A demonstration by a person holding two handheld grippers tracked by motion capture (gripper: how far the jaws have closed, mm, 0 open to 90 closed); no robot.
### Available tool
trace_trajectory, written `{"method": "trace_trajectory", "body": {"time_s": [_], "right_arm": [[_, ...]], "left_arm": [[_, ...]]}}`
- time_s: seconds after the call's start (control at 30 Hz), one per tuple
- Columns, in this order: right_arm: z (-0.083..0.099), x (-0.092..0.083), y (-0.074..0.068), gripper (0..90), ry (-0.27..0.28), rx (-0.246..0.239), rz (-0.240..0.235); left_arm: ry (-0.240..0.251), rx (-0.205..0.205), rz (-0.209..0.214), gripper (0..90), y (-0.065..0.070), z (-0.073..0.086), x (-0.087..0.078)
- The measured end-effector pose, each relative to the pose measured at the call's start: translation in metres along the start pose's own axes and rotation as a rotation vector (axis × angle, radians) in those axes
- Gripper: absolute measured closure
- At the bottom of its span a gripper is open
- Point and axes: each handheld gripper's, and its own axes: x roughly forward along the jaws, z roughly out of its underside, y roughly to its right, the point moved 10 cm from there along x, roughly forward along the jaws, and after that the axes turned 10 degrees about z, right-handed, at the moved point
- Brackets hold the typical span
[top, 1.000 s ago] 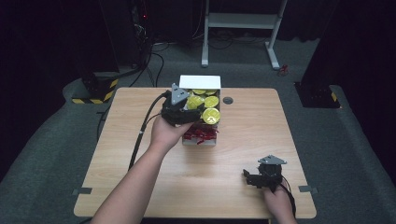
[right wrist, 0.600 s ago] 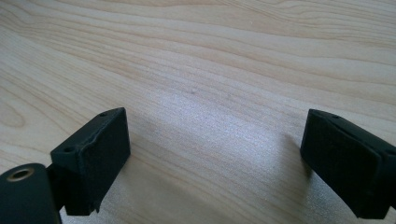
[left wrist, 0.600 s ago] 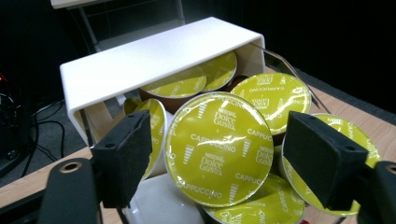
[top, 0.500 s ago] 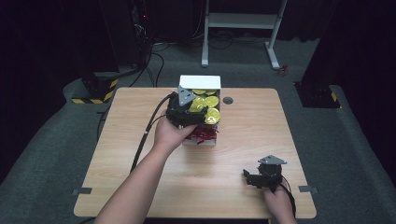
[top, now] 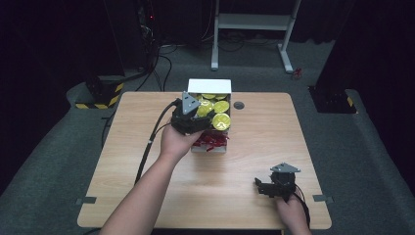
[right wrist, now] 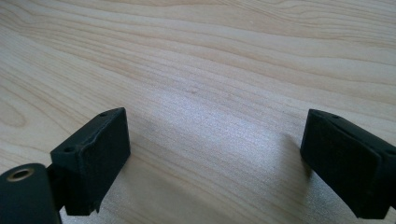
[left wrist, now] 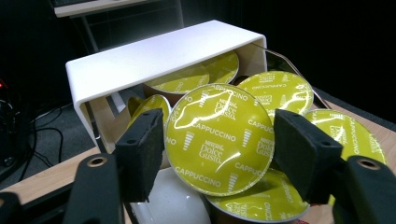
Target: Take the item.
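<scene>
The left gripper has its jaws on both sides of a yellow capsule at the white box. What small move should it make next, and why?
Probably lift the cappuccino capsule slowly up and away from the white box. The left gripper has just closed, and its pads appear to press on the capsule's rim from both sides. Other capsules lean close around it, so a slow lift should disturb them less.

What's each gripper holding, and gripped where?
Left gripper: yellow-green capsule, pads on opposite edges of its rim. Right gripper: nothing, open over table.
</scene>
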Motion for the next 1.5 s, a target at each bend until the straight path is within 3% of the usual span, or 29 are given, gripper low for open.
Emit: {"method": "trace_trajectory", "body": {"time_s": [0.63, 1.0, 1.23, 1.5], "right_arm": [[0.000, 0.000, -0.001, 8.3, -0.001, 0.003, -0.001], [0.000, 0.000, -0.001, 8.3, -0.002, 0.002, -0.001], [0.000, 0.000, 0.000, 8.3, -0.001, 0.002, -0.001], [0.000, 0.000, 0.000, 8.3, -0.001, 0.002, -0.001]], "left_arm": [[0.073, -0.049, 0.037, 38.7, 0.003, -0.006, -0.007], [0.085, -0.061, 0.049, 38.9, 0.003, -0.011, -0.012], [0.087, -0.040, 0.051, 38.9, 0.006, -0.016, -0.018], [0.095, -0.057, 0.059, 38.9, 0.005, -0.022, -0.026]]}}
